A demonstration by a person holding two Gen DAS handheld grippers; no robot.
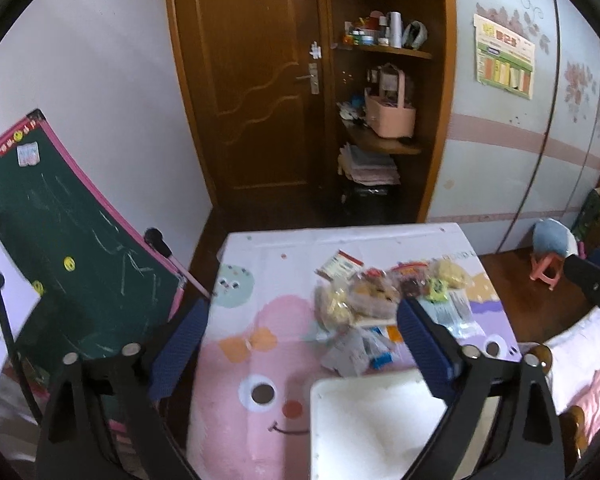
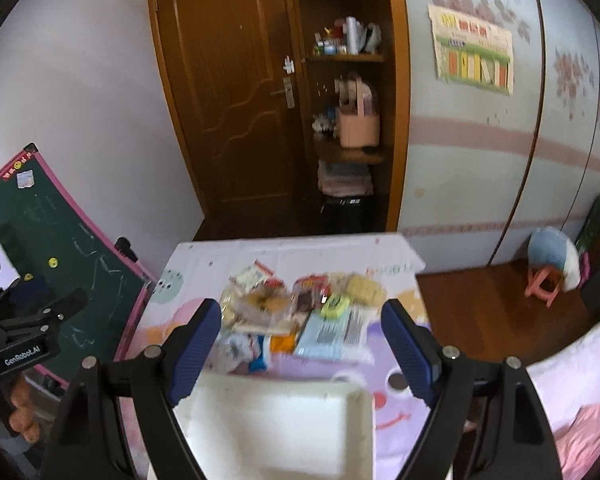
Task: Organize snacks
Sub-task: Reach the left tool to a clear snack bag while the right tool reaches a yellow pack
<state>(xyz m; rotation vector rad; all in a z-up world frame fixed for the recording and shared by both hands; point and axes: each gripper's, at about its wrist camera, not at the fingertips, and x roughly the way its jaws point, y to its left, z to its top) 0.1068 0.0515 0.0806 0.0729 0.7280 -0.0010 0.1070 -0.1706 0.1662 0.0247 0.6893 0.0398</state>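
A pile of snack packets [image 1: 384, 300] lies on the far half of a small table covered with a pink cartoon cloth [image 1: 260, 344]; the pile also shows in the right wrist view [image 2: 300, 312]. A white box [image 1: 372, 424] stands open at the table's near edge, also in the right wrist view [image 2: 276, 428], and looks empty. My left gripper [image 1: 304, 344] is open, above the near left of the table. My right gripper [image 2: 300, 344] is open, above the box and short of the pile. Both hold nothing.
A green chalkboard with a pink frame [image 1: 56, 248] leans left of the table. A brown door [image 1: 252, 80] and open shelves [image 1: 384, 92] stand behind. A pink stool [image 1: 546, 272] and a bed edge [image 1: 588, 360] are at the right.
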